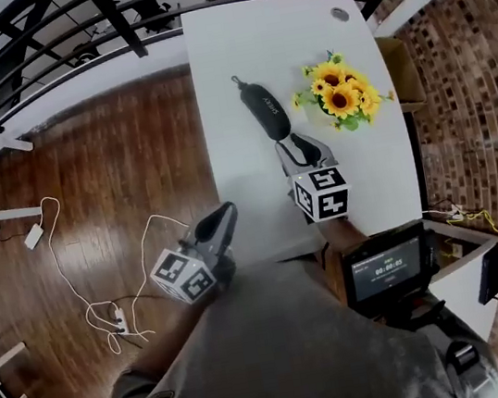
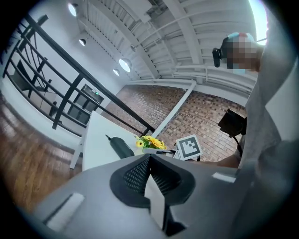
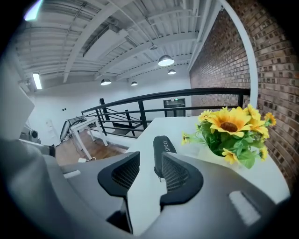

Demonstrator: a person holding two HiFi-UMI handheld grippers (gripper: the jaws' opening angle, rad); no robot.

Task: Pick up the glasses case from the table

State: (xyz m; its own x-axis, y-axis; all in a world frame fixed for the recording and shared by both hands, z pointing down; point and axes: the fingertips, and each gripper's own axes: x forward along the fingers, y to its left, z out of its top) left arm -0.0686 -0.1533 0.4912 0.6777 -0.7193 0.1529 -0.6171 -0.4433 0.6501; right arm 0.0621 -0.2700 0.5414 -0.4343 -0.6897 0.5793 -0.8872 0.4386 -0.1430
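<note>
Grey shirt [image 1: 282, 347] at the bottom, left gripper [image 1: 225, 216] lower left, jaws pressed together, empty. Right gripper [image 1: 294, 146] jaws slightly apart, empty, just below the glasses case [image 1: 265, 109].

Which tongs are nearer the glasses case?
Right. The right tongs are just short of the glasses case; the left tongs are farther back, at the table's left edge.

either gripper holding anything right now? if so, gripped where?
Nothing is held. The right gripper is open, with the case lying ahead of it, ungripped. The left gripper is shut and empty.
</note>
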